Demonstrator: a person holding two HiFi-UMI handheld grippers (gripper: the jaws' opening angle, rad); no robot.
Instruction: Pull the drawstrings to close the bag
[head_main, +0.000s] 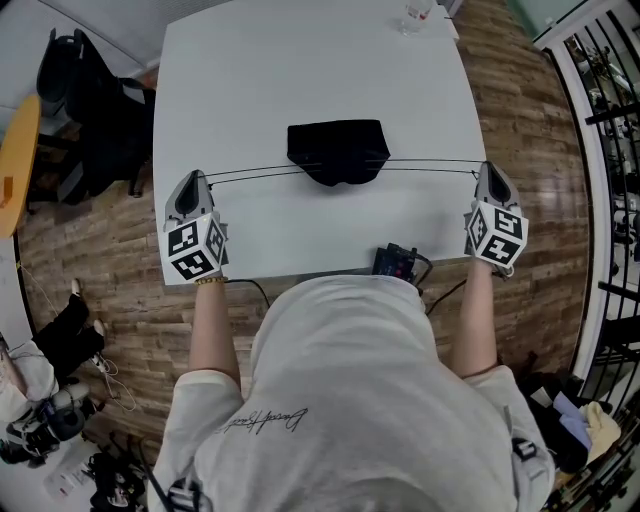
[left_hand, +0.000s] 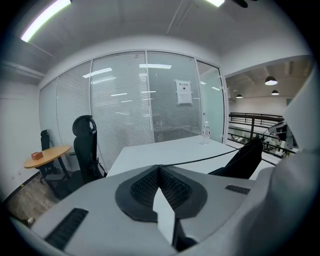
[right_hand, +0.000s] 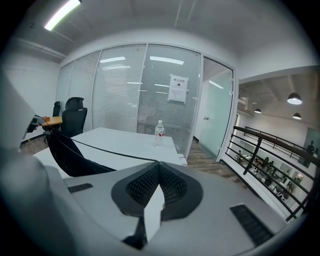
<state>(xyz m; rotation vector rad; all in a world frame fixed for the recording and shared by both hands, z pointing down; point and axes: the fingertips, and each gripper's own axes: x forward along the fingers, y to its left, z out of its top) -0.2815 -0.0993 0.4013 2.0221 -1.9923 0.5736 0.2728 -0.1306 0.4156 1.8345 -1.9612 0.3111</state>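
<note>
A black drawstring bag (head_main: 338, 151) lies on the white table (head_main: 300, 70), its mouth gathered toward me. Thin black drawstrings (head_main: 260, 172) stretch taut from the bag to both sides. My left gripper (head_main: 194, 184) sits at the table's left edge, shut on the left drawstring end; the cord (left_hand: 200, 160) runs from its jaw tips to the bag (left_hand: 245, 159). My right gripper (head_main: 490, 176) is at the right edge, shut on the right drawstring end; its cord (right_hand: 110, 151) leads to the bag (right_hand: 70, 156).
A water bottle (head_main: 415, 14) stands at the table's far edge, also the bottle (right_hand: 159, 132). A small black device (head_main: 396, 262) with cables lies at the near edge. A black office chair (left_hand: 85, 145) and a round wooden table (left_hand: 47, 155) stand to the left. A railing (head_main: 605, 150) runs along the right.
</note>
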